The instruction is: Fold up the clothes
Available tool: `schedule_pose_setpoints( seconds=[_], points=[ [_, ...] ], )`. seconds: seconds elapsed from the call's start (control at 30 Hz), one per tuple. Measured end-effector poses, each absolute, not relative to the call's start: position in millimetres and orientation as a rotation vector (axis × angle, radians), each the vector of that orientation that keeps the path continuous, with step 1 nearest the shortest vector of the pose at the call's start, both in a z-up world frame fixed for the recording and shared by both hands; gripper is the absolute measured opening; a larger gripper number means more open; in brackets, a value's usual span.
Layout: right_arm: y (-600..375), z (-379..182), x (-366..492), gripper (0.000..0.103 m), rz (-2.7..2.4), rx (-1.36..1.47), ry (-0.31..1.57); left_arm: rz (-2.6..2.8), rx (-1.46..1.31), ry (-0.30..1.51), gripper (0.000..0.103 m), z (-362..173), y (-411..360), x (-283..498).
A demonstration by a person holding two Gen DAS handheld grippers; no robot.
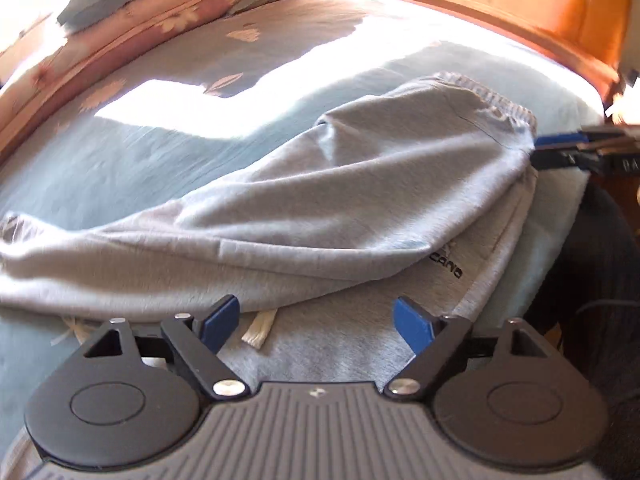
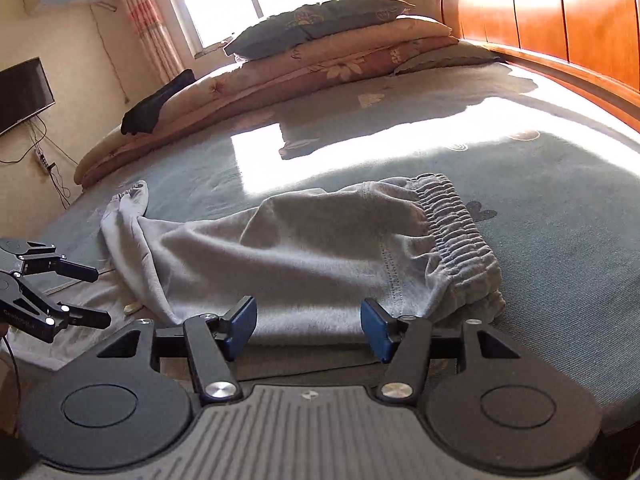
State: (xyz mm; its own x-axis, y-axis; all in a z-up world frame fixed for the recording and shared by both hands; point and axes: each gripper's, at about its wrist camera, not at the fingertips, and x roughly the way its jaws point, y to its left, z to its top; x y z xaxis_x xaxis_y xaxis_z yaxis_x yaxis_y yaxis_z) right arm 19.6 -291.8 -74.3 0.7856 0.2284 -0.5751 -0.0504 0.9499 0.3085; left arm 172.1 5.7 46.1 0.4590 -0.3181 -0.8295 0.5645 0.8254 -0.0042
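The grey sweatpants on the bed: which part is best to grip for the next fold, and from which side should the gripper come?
Probably the elastic waistband of the grey sweatpants. It is a thick, ribbed edge standing up from the bedspread, so fingers can close on it. Come from the near side with the right gripper, which is open and closest to that end.
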Motion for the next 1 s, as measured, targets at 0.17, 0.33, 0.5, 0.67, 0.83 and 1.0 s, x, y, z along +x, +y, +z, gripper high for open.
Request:
schedule_pose_setpoints(
  seconds=[0.17,0.33,0.5,0.67,0.83,1.0],
  points=[
    [-263,-64,28,0.062,0.241,0.215,0.651,-0.363,-0.257,1.03,0.095,9,85,185],
    [-228,-53,44,0.062,0.319,0.117,0.667,-0.215,-0.296,1.064,0.095,-22,102,167],
    [-184,-53,72,0.062,0.422,0.003,0.704,-0.176,-0.241,1.077,0.095,-40,94,142],
    [-143,-52,112,0.062,0.513,-0.079,0.733,-0.142,-0.243,0.982,0.095,-61,111,131],
    [-102,-55,158,0.062,0.59,-0.16,0.755,-0.11,-0.185,0.874,0.095,-69,125,125],
    [-72,-71,197,0.062,0.643,-0.184,0.828,-0.081,-0.152,0.841,0.095,-76,136,128]
  ],
)
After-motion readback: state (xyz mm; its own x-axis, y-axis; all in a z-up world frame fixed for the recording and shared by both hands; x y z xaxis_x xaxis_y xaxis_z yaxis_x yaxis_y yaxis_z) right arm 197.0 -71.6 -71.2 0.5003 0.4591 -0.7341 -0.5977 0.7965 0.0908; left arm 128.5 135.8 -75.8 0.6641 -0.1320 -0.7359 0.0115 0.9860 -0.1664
